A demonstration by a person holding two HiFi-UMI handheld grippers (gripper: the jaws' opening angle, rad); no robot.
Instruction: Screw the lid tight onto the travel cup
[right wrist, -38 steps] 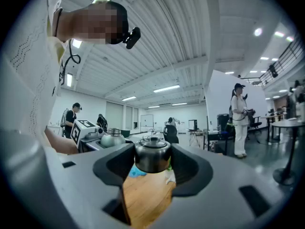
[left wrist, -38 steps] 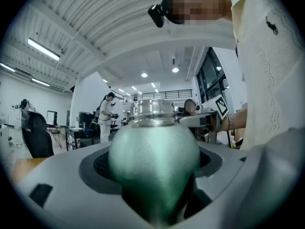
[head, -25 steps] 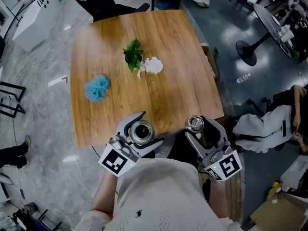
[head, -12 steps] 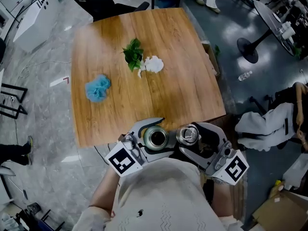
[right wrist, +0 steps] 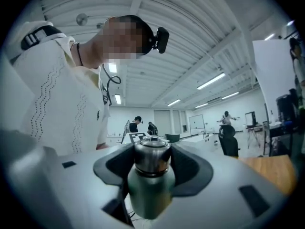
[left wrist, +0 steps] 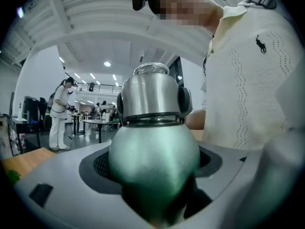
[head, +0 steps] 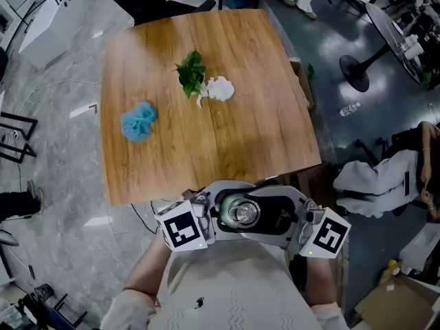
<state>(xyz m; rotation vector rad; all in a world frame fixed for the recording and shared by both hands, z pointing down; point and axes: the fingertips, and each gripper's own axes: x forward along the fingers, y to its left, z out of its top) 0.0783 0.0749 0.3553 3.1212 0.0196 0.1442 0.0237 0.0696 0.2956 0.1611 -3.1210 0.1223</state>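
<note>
The travel cup [head: 240, 214] hangs off the table, in front of my chest, below the table's near edge. My left gripper [head: 227, 212] is shut on its green body [left wrist: 155, 159], which fills the left gripper view between the jaws. The steel lid [left wrist: 151, 95] sits on top of the cup's mouth, upright. My right gripper [head: 260, 216] is shut on that lid [right wrist: 151, 157], its dark pads [left wrist: 184, 100] pressed on either side. In the right gripper view the green body [right wrist: 149, 193] shows just under the lid.
On the wooden table [head: 268, 129] ahead lie a green leafy sprig [head: 190, 75], a white crumpled piece [head: 220, 90] and a blue fluffy cloth [head: 139, 122]. A heap of pale clothing [head: 371, 183] is on the floor at the right. People stand far off in the hall.
The two grippers, apart a second ago with cup and lid separate, have come together below the table edge. The lid now sits on the cup's mouth.
</note>
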